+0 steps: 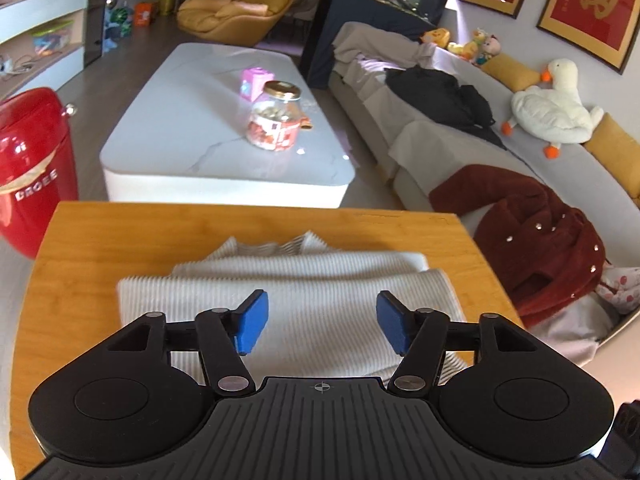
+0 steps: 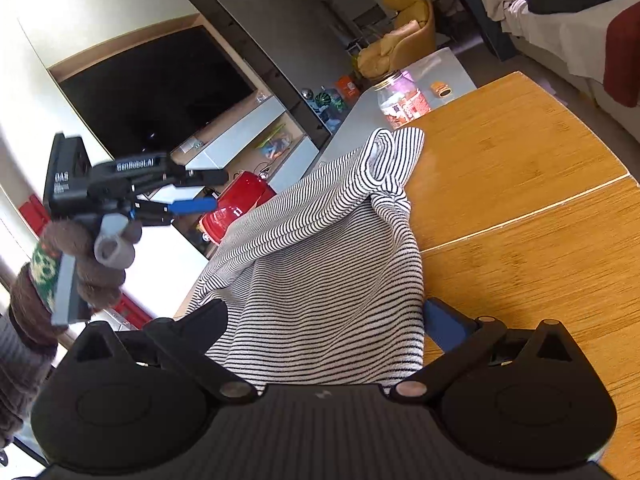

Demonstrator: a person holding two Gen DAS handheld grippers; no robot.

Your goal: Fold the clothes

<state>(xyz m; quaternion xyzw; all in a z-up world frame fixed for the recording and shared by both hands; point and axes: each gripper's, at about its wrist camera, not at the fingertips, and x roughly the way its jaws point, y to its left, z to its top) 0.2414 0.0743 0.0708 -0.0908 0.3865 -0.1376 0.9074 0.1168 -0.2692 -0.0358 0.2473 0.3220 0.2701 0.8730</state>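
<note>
The striped garment [image 2: 320, 264] is being held up off the wooden table [image 2: 520, 184] in the right wrist view, bunched between the jaws of the right gripper [image 2: 324, 320]; the fabric is being pinched there, with the blue pad [image 2: 444, 326] pressed against its right edge and the other pad hidden behind the cloth. Its upper part is being draped over toward the table's far-left edge. In the left wrist view, the same garment [image 1: 296, 304] is being shown as folded layers lying on the table [image 1: 100, 264], beneath and beyond the left gripper [image 1: 320, 326], whose jaws are being held spread, with nothing gripped. Farther left, the left gripper [image 2: 192, 200] is being carried by a gloved hand [image 2: 100, 264]. Beyond the table, a glass jar [image 1: 276, 116] is being seen on a white coffee table [image 1: 168, 132].
</note>
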